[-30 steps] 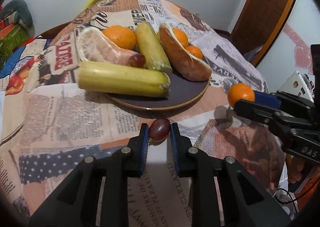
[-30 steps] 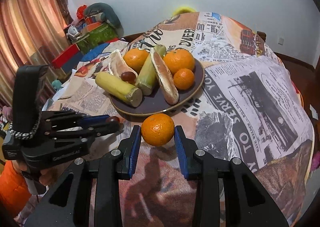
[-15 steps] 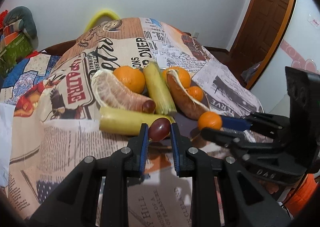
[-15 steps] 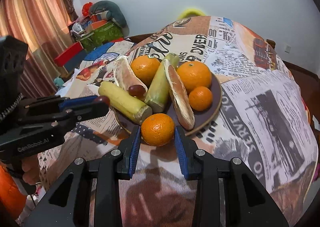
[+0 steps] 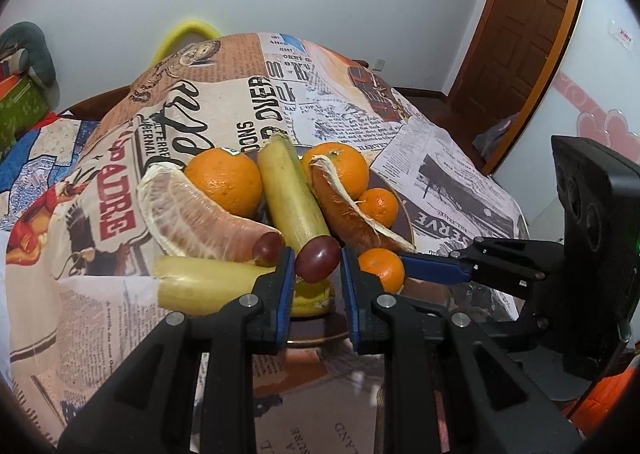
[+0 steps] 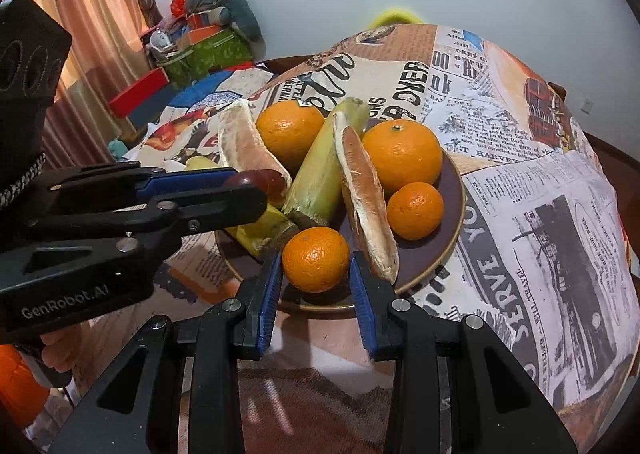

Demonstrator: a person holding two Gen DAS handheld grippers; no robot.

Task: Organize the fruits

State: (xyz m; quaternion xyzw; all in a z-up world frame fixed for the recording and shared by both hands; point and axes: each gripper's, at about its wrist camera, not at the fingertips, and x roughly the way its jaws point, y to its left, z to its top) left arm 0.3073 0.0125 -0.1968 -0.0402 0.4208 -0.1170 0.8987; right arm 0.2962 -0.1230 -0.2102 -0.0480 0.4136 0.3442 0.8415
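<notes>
My left gripper (image 5: 317, 264) is shut on a dark red grape (image 5: 317, 258), held over the near rim of the brown plate (image 5: 402, 209). My right gripper (image 6: 316, 268) is shut on a small mandarin (image 6: 315, 258), also above the plate's near edge (image 6: 450, 250). On the plate lie two big oranges (image 6: 401, 157), a small mandarin (image 6: 415, 209), two pomelo wedges (image 6: 364, 197), two pale green stalk pieces (image 5: 290, 193) and another grape (image 5: 267, 248). Each gripper shows in the other's view: the right gripper (image 5: 382, 268) and the left gripper (image 6: 252, 181).
A round table with a newspaper-print cloth (image 6: 540, 193) carries the plate. Boxes and bags (image 6: 200, 45) pile up by a curtain at the left. A wooden door (image 5: 516, 33) stands at the far right. A hand (image 6: 56, 342) holds the left gripper.
Both grippers have moved forward from the bare cloth to the plate's near edge, still holding the grape and the mandarin. The two now sit closer together.
</notes>
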